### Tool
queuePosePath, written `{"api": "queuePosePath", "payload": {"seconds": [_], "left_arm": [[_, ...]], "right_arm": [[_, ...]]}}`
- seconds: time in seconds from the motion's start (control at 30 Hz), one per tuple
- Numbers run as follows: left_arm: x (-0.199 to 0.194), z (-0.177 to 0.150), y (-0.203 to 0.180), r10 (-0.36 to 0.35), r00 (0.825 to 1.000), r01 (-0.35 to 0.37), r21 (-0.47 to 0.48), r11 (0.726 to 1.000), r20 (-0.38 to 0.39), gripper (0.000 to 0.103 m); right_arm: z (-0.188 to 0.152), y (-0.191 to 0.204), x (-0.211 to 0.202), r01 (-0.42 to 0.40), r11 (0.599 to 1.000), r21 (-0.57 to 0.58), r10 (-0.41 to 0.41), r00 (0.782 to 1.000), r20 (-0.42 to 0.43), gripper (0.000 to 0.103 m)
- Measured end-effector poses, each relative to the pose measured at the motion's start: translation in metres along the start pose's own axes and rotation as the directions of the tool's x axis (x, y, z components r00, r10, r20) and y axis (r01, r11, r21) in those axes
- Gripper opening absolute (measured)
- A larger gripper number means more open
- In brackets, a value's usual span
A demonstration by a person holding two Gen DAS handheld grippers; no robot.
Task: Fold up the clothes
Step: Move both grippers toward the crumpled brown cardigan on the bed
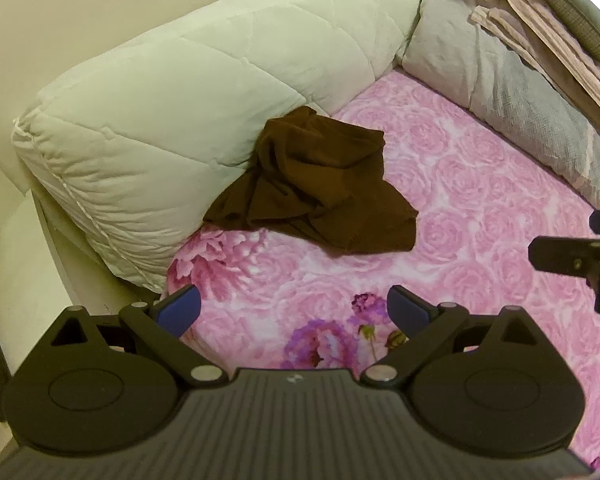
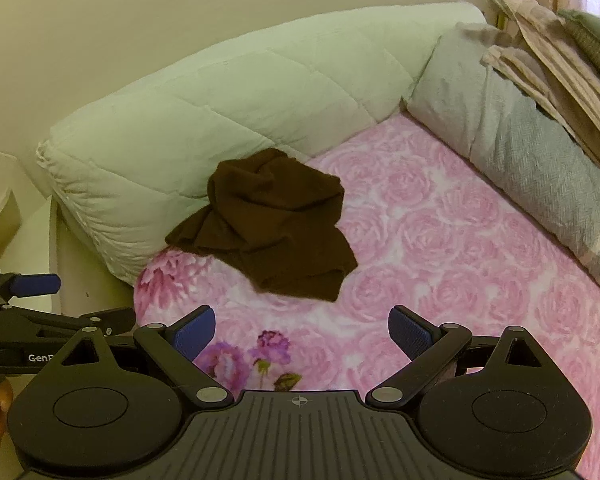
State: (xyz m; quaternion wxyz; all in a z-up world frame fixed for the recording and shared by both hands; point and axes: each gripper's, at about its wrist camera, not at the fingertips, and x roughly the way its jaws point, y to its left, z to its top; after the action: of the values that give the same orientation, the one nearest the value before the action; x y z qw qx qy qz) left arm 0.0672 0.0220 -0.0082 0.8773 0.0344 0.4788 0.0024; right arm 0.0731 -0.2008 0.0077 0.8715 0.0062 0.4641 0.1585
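Observation:
A crumpled dark brown garment (image 1: 316, 184) (image 2: 268, 224) lies bunched on the pink rose-print bed cover (image 1: 480, 208) (image 2: 440, 240), leaning against a pale green quilted duvet. My left gripper (image 1: 294, 308) hovers open over the near edge of the bed, well short of the garment, nothing between its blue pads. My right gripper (image 2: 300, 334) is likewise open and empty, also short of the garment. Each gripper shows at the edge of the other's view: the right one (image 1: 572, 256) at far right, the left one (image 2: 40, 304) at far left.
The rolled green duvet (image 1: 180, 100) (image 2: 220, 96) runs along the wall behind the garment. A grey folded blanket (image 1: 512, 84) (image 2: 540, 152) and a stack of beige fabric with a green cushion (image 1: 560, 32) line the far right. A white bedside surface (image 1: 24, 272) sits at left.

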Motion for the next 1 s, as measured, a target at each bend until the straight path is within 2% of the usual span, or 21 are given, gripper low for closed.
{"api": "queuePosePath", "payload": {"seconds": [0.17, 0.3, 0.5, 0.77, 1.0], "left_arm": [[-0.001, 0.000, 0.000, 0.004, 1.000, -0.004, -0.021, 1.000, 0.003, 0.098], [-0.001, -0.002, 0.004, 0.064, 0.998, -0.064, -0.046, 0.997, -0.004, 0.098], [-0.001, -0.009, 0.004, 0.092, 0.995, -0.095, -0.087, 0.992, -0.035, 0.098], [-0.011, -0.032, -0.008, 0.078, 0.996, -0.085, -0.170, 0.982, -0.047, 0.098], [0.005, -0.030, -0.004, 0.112, 0.992, -0.117, -0.118, 0.986, -0.054, 0.098]], "right_arm": [[0.001, 0.003, 0.003, 0.003, 1.000, -0.011, -0.003, 1.000, -0.006, 0.096], [0.001, 0.002, 0.006, -0.004, 1.000, -0.016, 0.004, 1.000, -0.015, 0.096], [0.000, 0.001, 0.011, -0.027, 0.999, -0.035, 0.026, 0.999, -0.031, 0.096], [-0.009, -0.010, 0.016, -0.060, 0.997, -0.054, 0.058, 0.997, -0.041, 0.096], [-0.009, -0.013, 0.026, -0.065, 0.996, -0.066, 0.062, 0.997, -0.044, 0.096]]}}
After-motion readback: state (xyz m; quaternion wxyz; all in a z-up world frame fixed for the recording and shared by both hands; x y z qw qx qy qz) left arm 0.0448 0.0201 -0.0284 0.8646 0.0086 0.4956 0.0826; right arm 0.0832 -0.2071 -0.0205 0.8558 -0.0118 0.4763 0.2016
